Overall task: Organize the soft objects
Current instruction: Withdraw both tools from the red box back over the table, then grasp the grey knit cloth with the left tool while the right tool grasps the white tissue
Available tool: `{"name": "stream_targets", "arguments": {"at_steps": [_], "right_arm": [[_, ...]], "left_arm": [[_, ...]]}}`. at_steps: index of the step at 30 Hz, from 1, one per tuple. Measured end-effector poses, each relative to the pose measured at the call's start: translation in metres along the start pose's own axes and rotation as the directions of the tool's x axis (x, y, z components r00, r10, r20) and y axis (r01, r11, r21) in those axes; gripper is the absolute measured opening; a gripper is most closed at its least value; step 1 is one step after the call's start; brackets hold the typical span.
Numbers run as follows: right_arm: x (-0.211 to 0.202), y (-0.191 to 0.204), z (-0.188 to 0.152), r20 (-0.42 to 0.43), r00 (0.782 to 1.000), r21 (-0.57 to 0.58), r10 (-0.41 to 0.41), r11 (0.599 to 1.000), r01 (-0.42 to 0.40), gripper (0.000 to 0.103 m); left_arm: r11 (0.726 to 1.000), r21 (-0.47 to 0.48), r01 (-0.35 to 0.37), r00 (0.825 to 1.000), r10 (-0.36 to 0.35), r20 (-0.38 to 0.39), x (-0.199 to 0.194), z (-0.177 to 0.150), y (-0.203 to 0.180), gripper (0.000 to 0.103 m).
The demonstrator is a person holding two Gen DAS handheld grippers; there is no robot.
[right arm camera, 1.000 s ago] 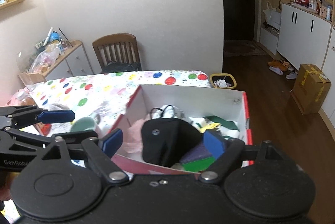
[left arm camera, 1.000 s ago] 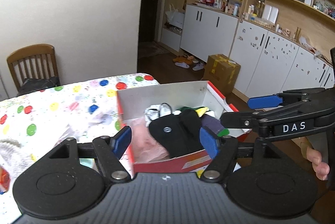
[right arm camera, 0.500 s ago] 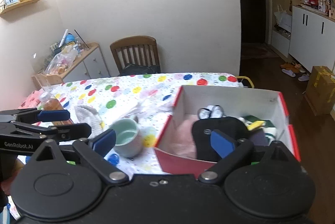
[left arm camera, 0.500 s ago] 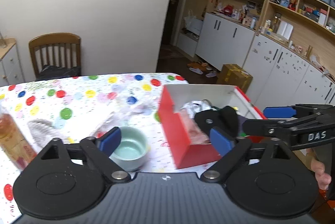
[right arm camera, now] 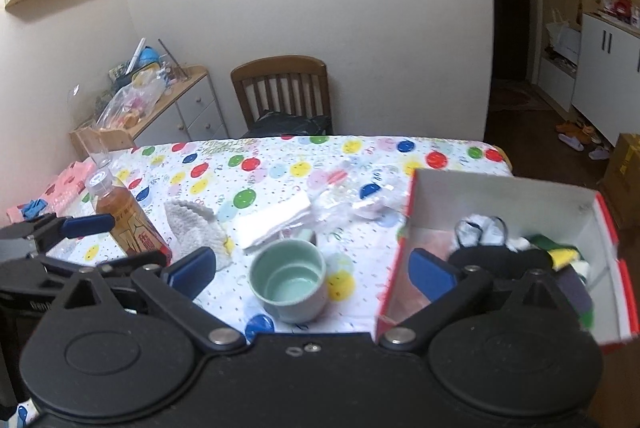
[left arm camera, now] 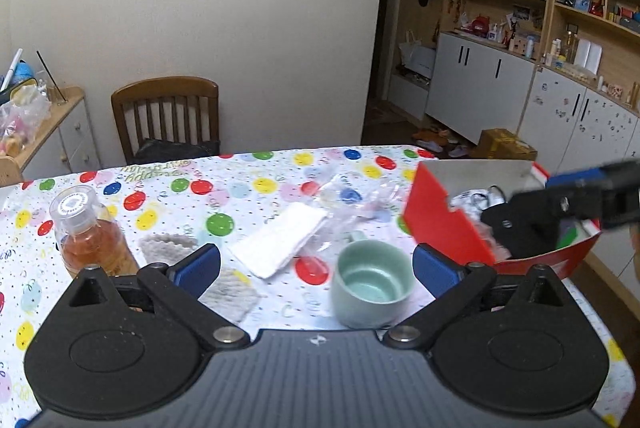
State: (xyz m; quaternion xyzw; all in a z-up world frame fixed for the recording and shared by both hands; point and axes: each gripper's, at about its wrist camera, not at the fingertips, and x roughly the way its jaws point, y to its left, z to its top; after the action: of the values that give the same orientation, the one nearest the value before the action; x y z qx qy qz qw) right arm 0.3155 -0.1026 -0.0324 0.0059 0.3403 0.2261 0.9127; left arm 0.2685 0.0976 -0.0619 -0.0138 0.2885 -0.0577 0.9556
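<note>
A red box (left arm camera: pixel 444 228) (right arm camera: pixel 516 188) with white inner walls stands at the table's right end, holding a black pouch (right arm camera: pixel 500 260), a pink cloth and other soft items. A folded white cloth (left arm camera: pixel 280 236) (right arm camera: pixel 274 218) and a knitted white piece (left arm camera: pixel 168 246) (right arm camera: pixel 192 224) lie on the dotted tablecloth. My left gripper (left arm camera: pixel 316 268) is open and empty above the table's front. My right gripper (right arm camera: pixel 312 270) is open and empty, its right finger over the box; it also shows blurred in the left wrist view (left arm camera: pixel 584 194).
A pale green mug (left arm camera: pixel 372 284) (right arm camera: pixel 290 280) stands near the front edge between the fingers of both views. A tea bottle (left arm camera: pixel 90 232) (right arm camera: pixel 128 216) stands at the left. Crumpled clear plastic (right arm camera: pixel 348 196) lies mid-table. A wooden chair (right arm camera: pixel 282 92) stands behind the table.
Both grippers have pulled back and swung left, away from the box. The mug, bottle and white cloths have come into view. Both stay open and empty.
</note>
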Motion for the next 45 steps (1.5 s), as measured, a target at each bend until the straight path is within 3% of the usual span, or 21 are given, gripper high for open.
{"name": "stream_targets", "arguments": {"at_steps": [6,10,27,40,45], "right_arm": [[0.041,0.014,0.026,-0.027,1.0,-0.028,-0.005,1.0,0.004,0.103],[0.071,0.015,0.038,-0.061,0.998,-0.038,-0.004,0.999,0.001,0.103],[0.181,0.028,0.055,-0.199,0.98,-0.122,0.002,0.992,-0.027,0.095],[0.241,0.029,0.053,-0.27,0.962,-0.15,-0.025,0.989,-0.016,0.081],[0.259,0.034,0.048,-0.295,0.954,-0.183,-0.049,0.983,-0.006,0.078]], "left_arm": [[0.997,0.023,-0.074,0.997,0.074,-0.009,0.024,-0.01,0.018,0.103],[0.997,-0.01,-0.079,0.997,0.079,-0.022,0.043,-0.016,0.031,0.103],[0.974,-0.031,-0.224,0.969,0.219,-0.114,0.134,-0.028,0.053,0.103],[0.969,-0.018,-0.245,0.954,0.238,-0.18,0.169,-0.038,0.056,0.102],[0.966,-0.047,-0.253,0.945,0.236,-0.228,0.18,-0.043,0.063,0.09]]}}
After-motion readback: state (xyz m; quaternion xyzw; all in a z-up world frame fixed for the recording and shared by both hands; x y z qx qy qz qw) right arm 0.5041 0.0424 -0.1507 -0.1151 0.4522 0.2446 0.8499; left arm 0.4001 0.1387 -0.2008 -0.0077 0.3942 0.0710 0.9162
